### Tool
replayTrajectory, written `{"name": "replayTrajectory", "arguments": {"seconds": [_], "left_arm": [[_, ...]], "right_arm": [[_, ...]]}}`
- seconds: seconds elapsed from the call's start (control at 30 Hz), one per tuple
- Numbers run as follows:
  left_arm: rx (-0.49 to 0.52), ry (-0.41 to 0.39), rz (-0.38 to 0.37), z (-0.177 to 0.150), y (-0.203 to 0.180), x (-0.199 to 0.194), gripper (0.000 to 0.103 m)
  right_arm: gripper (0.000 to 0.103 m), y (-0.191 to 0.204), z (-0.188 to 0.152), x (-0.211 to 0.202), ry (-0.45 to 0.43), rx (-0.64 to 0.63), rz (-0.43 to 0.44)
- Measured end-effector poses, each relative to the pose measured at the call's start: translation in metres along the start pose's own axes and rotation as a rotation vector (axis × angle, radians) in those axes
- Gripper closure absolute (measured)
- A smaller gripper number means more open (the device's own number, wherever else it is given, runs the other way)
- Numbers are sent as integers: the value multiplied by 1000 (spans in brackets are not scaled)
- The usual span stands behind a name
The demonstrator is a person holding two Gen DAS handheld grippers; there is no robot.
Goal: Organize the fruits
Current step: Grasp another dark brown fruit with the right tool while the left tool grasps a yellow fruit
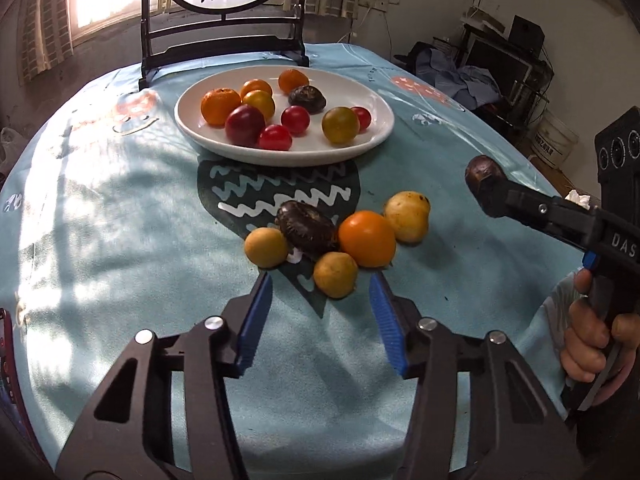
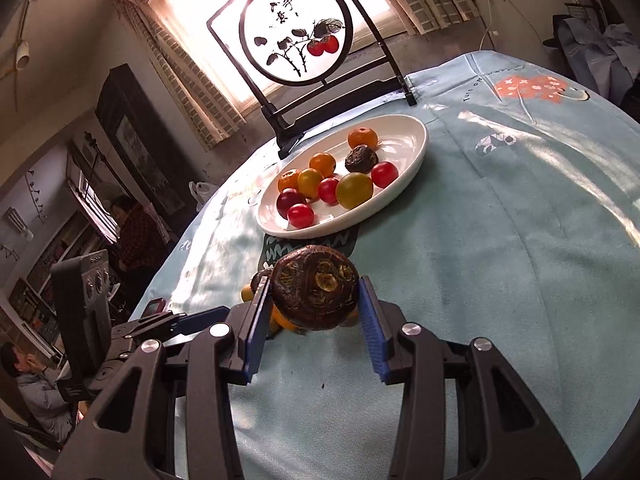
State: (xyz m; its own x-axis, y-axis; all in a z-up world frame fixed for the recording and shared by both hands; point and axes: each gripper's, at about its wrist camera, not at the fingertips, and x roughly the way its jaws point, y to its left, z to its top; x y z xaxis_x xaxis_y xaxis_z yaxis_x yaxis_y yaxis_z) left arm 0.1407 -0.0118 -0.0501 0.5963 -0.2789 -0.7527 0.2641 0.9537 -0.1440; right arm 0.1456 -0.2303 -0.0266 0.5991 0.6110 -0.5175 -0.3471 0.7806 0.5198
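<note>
A white oval plate (image 1: 372, 136) (image 2: 416, 148) holds several small fruits: oranges, red tomatoes, a yellow-green one and a dark brown one. On the blue tablecloth (image 1: 120, 220) lies a loose cluster: an orange (image 1: 367, 238), a dark brown fruit (image 1: 306, 226) and three yellow fruits. My left gripper (image 1: 320, 300) is open, just short of the nearest yellow fruit (image 1: 335, 274). My right gripper (image 2: 314, 300) is shut on a dark brown fruit (image 2: 314, 294), held above the cloth; it also shows in the left wrist view (image 1: 482, 182).
A black stand with a round painted screen (image 1: 224, 12) (image 2: 298, 28) stands behind the plate. A black speaker (image 1: 618, 160) stands at the table's right edge. People sit beyond the table's left side in the right wrist view (image 2: 136, 232).
</note>
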Motion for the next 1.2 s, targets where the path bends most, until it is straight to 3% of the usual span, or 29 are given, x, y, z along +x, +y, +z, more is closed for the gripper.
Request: {"name": "replayTrajectory", "arguments": {"seconds": [0.17,0.7,1.03,1.2], "left_arm": [[18,29,-10,3,-3,11,68],[27,84,-1,11,-11,31,76],[56,23,2,12,-17,11,76],[24,-41,-38,33,-5,-7,76]], "right_arm": [[60,1,-1,-1,-3,-2,10],[60,-1,-3,-4,-6,10,35],[60,1,-3,-2,5,0,26],[60,13,4,0,2,-66,-1]]}}
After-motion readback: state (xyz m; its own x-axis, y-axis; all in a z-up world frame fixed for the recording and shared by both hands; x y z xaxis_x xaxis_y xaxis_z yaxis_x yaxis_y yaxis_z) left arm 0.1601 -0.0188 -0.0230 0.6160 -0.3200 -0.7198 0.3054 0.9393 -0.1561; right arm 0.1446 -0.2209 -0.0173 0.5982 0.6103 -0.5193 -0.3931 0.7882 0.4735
